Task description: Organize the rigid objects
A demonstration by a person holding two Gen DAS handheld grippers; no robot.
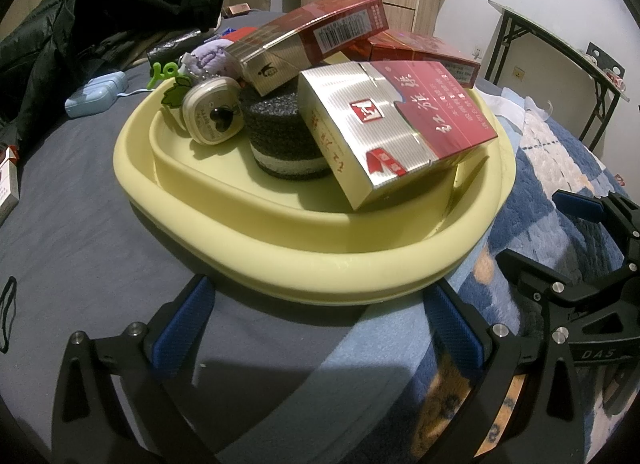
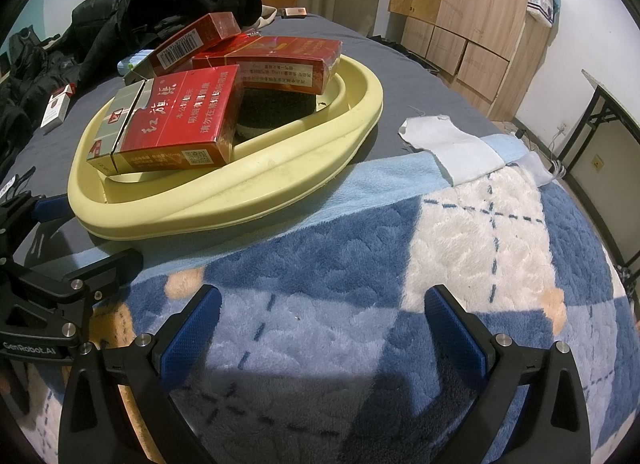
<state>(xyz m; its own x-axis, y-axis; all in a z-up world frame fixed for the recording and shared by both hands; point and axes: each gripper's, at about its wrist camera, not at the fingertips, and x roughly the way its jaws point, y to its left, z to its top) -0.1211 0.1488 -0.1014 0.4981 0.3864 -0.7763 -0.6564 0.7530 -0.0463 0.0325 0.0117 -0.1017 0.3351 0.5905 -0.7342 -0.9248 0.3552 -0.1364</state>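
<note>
The left gripper (image 1: 316,318) hangs spread and empty just before the near rim of the yellow tray (image 1: 280,260), which sits on the grey sheet (image 1: 60,191). The right gripper (image 2: 322,324) is likewise spread, holding nothing, over the blue checked blanket (image 2: 360,264). In the tray, the nearest red and silver cigarette pack (image 1: 396,123) lies tilted, its long axis running from the near rim up to the right, propped on a black foam cylinder (image 1: 276,135). Two more red packs (image 1: 320,39) stack behind. A keychain tin (image 1: 212,111) leans left. Farther off lie a pale blue case (image 1: 94,93) and a black jacket (image 1: 80,23).
</note>
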